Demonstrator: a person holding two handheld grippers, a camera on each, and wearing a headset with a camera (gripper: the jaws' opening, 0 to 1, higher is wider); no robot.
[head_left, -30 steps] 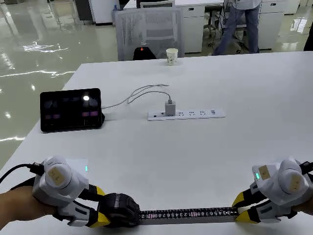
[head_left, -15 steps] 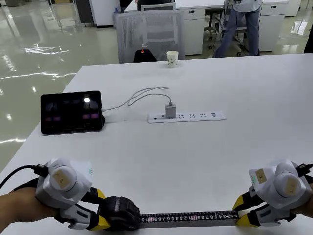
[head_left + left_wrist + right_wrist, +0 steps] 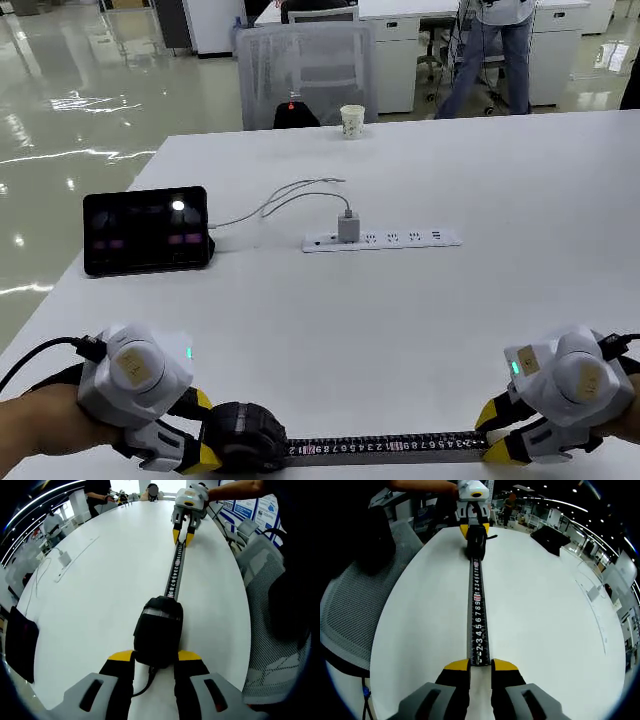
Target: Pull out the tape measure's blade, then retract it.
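On table, near edge: blade lies pulled out, flat.
Left gripper: we see jaws closed around case.
Right gripper: jaws pinch blade tip.
Head view: tablet, power strip beyond.

Only legible marks: pale numerals on the black blade. In the right gripper view I read 2, 3, 4, 5, 6, 7, 8, 9, running from the end farthest from the case, where my right gripper pinches the blade, then a red-backed mark, then single digits that start again at 1. Nearer the case, and in the head and left gripper views, the digits are too small to read.
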